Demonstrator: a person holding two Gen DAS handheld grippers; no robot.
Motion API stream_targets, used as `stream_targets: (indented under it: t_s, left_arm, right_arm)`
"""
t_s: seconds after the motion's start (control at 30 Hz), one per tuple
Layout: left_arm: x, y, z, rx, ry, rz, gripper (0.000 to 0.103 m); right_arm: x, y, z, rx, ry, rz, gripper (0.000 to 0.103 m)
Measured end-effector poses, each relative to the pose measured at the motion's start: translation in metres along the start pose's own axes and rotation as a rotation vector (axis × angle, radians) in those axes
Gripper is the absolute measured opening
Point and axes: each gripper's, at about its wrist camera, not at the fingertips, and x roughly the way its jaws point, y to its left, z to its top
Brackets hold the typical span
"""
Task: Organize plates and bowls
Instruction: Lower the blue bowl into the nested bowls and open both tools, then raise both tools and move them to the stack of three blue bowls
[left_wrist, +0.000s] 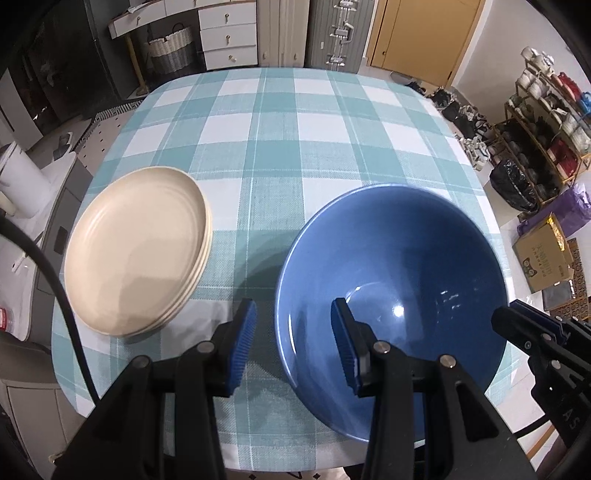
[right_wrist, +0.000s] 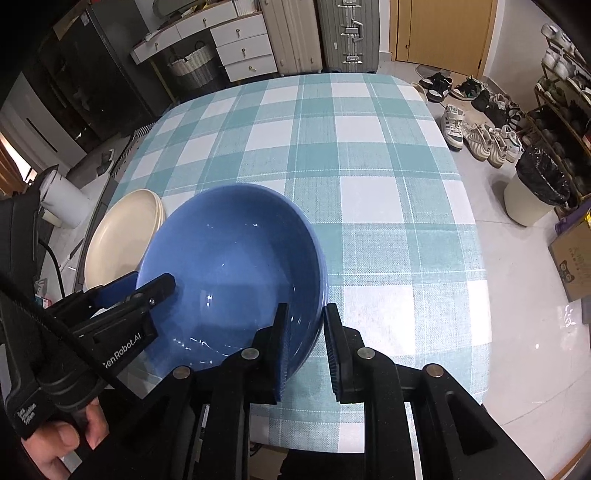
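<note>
A large blue bowl sits on the teal checked tablecloth near the front edge. My left gripper straddles its left rim, one finger inside and one outside, with clear gaps, so it is open. On the opposite rim my right gripper has a finger on each side of the wall. The jaws are narrow but loose. A stack of cream plates lies just left of the bowl.
A person's hand holds the left gripper's handle. Past the table's right edge are shoes, a lined bin, a shelf rack and a cardboard box. Drawers and a suitcase stand behind.
</note>
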Motion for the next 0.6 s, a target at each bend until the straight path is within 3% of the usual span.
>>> stream_targets:
  t_s: [0.17, 0.27, 0.33, 0.43, 0.5, 0.53, 0.6]
  left_arm:
    - [-0.008, 0.003, -0.002, 0.007, -0.05, -0.015, 0.042]
    - [-0.015, 0.005, -0.005, -0.008, -0.086, -0.015, 0.042]
    - [-0.022, 0.004, -0.008, -0.012, -0.129, -0.017, 0.042]
    - [-0.033, 0.002, -0.013, -0.003, -0.192, -0.013, 0.045]
    - [-0.04, 0.001, -0.017, 0.003, -0.235, -0.015, 0.045]
    - [-0.042, 0.0, -0.019, 0.004, -0.25, -0.012, 0.046]
    - [-0.042, -0.002, -0.023, 0.009, -0.254, -0.012, 0.046]
  right_arm:
    - [-0.015, -0.001, -0.004, 0.0, -0.086, 0.007, 0.018]
    - [-0.03, -0.002, -0.007, 0.007, -0.184, 0.0, 0.018]
    - [-0.041, -0.005, -0.01, 0.023, -0.256, 0.045, 0.02]
    - [-0.048, -0.004, -0.016, 0.029, -0.323, 0.091, 0.031]
    - [-0.049, -0.002, -0.022, 0.031, -0.37, 0.117, 0.044]
    - [-0.047, -0.001, -0.027, 0.032, -0.391, 0.129, 0.056]
    - [-0.042, 0.0, -0.033, 0.036, -0.419, 0.138, 0.058]
